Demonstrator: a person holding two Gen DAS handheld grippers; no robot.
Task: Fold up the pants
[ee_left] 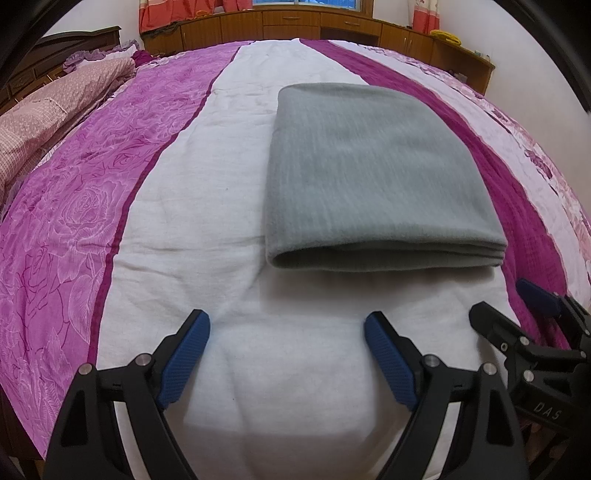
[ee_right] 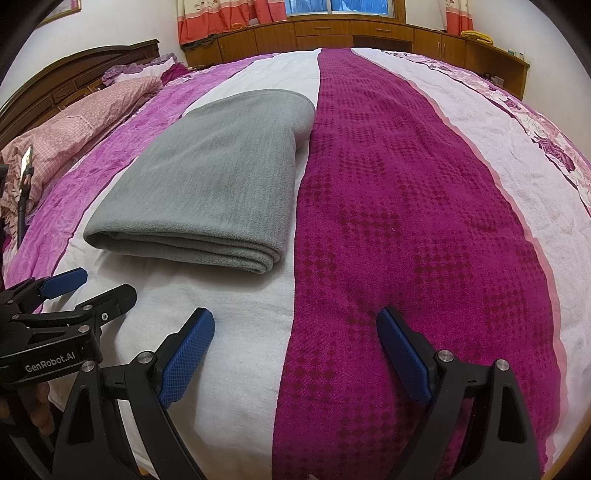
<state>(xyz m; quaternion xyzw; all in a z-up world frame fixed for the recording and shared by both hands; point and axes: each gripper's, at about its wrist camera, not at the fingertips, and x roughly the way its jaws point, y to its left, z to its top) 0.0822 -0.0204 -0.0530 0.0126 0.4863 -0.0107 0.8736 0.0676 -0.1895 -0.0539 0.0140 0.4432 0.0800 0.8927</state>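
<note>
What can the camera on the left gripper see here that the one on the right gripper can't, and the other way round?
Only the left wrist view shows the left gripper head-on, both blue pads wide apart over the white stripe. Only the right wrist view shows the right gripper head-on, open above the dark magenta stripe, plus a bit of a hand at its lower left. Both share the folded grey pants lying free on the bedspread, the pink pillow and the wooden cabinets.

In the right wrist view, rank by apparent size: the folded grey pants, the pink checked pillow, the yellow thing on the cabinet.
1. Folded grey pants
2. Pink checked pillow
3. Yellow thing on the wooden cabinet, though distance shrinks it.
</note>
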